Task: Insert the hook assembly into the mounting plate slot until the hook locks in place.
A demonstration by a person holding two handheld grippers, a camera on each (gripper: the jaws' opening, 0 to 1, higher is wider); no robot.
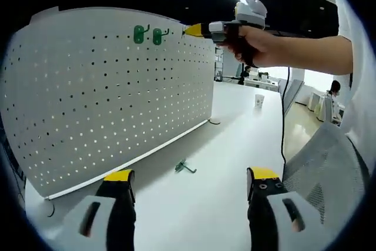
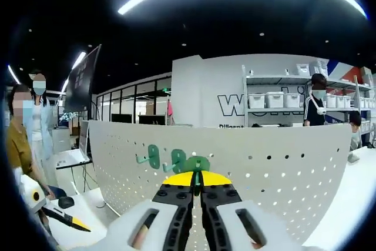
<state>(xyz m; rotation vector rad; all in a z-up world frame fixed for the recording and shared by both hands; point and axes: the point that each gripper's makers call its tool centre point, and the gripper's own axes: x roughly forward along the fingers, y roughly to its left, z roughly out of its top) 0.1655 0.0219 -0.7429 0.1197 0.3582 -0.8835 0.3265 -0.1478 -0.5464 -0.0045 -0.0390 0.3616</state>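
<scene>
Yellow-tipped jaws of the right gripper (image 2: 198,181) clench a green hook (image 2: 198,164) right at the pegboard (image 2: 282,163) near its top edge, beside two mounted hooks (image 2: 154,156). Left gripper (image 1: 191,176) hangs released over the table (image 1: 235,121), where a spare hook (image 1: 184,167) lies. Light, stiff plastic, I'd judge; pinch its plate.

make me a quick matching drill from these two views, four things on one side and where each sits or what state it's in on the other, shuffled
Things:
1. left gripper
2. right gripper
3. loose green hook
4. two green hooks

Places or states:
A. mounted near the top of the white pegboard
B. lying flat on the white table
C. jaws apart, nothing between them
D. jaws closed on a green hook at the pegboard

Pairs: 1-C, 2-D, 3-B, 4-A
</scene>
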